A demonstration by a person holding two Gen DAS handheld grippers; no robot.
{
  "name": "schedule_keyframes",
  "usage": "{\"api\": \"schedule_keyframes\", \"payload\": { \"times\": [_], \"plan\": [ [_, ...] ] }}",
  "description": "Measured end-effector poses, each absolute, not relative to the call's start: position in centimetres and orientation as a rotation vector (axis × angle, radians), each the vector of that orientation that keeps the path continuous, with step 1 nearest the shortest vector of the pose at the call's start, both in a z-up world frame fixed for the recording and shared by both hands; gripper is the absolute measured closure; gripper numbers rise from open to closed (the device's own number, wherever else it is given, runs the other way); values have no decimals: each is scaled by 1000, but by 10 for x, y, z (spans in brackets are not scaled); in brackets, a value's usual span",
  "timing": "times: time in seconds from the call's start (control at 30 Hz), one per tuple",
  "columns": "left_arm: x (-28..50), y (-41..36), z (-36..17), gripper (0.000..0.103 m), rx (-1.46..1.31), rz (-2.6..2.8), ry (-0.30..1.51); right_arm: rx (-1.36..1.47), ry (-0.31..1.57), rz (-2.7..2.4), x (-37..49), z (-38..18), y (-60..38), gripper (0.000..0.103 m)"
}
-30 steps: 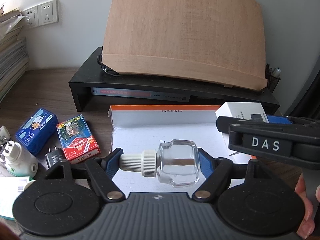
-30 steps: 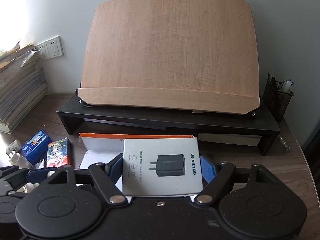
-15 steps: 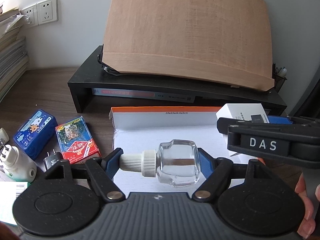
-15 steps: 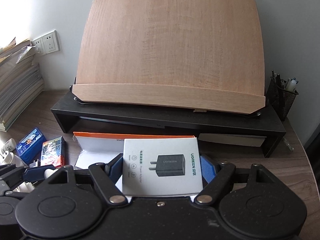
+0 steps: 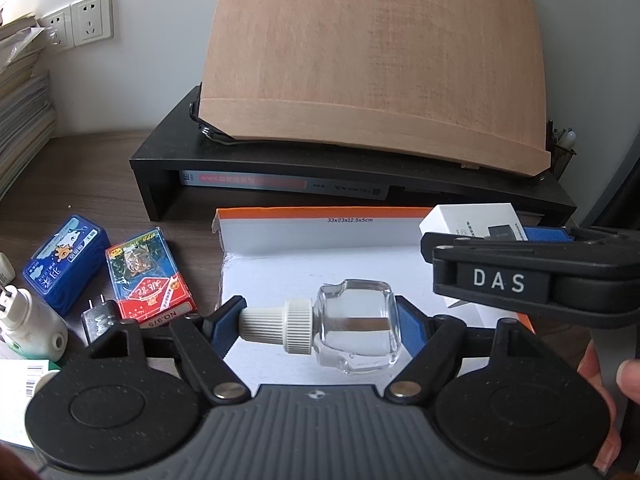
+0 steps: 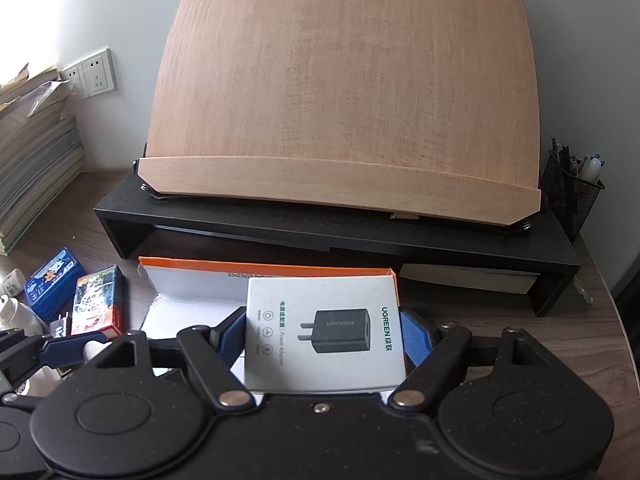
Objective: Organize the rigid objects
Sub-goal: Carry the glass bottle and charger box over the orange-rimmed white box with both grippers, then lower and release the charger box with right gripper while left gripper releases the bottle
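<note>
Left gripper (image 5: 320, 322): blue-padded fingers (image 5: 224, 326) closed on a small clear glass bottle with a ribbed white screw cap (image 5: 352, 330). Bottle lies sideways between the pads, cap against the left pad, glass base against the right one. It is held over the white interior of an open shallow cardboard box with an orange rim (image 5: 320, 216); whether it touches the box floor, cannot tell.

Right gripper (image 6: 324, 336): blue pads clamped on both sides of a white carton printed with a black power adapter and "UGREEN" (image 6: 324, 332). Carton is face up, above the right part of the same orange-rimmed box (image 6: 260, 266). In the left wrist view the right gripper (image 5: 520, 276) shows side-on, labelled "DAS", with the white carton (image 5: 472, 220) at its tip and the person's fingers (image 5: 624, 376) behind it.

Left of the box on the dark wood desk (image 5: 80, 184): a red pack of playing cards (image 5: 150, 276), a blue pack beside it (image 5: 66, 262), a small black two-pin plug (image 5: 98, 318), a white plastic bottle lying down (image 5: 32, 328).

Behind the box: a black desk riser (image 6: 320, 232) carrying a tilted light-wood reading board (image 6: 340, 92). A black mesh pen holder (image 6: 572, 196) stands at the riser's right end. Stacked papers (image 6: 32, 168) and white wall sockets (image 6: 92, 72) at far left.
</note>
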State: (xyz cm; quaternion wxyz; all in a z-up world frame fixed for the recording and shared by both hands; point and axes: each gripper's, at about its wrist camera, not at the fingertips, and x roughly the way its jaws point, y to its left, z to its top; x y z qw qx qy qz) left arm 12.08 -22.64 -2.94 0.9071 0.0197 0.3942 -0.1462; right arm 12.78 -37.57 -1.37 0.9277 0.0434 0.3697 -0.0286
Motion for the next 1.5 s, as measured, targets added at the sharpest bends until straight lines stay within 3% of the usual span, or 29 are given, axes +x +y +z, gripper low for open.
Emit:
{"api": "schedule_keyframes", "payload": {
  "times": [0.87,1.33,1.43,1.5],
  "plan": [
    [132,-235,-39,23,41,-302,834,63,773,-54,150,-23,-377,10],
    [148,-250,-50,23,33,-332,853,92,663,-148,95,9,-406,9],
    [147,-254,-45,18,14,-355,858,65,661,-170,83,10,-405,9],
    [140,-254,-38,9,13,-360,836,63,658,-176,77,12,-403,9]
  ]
}}
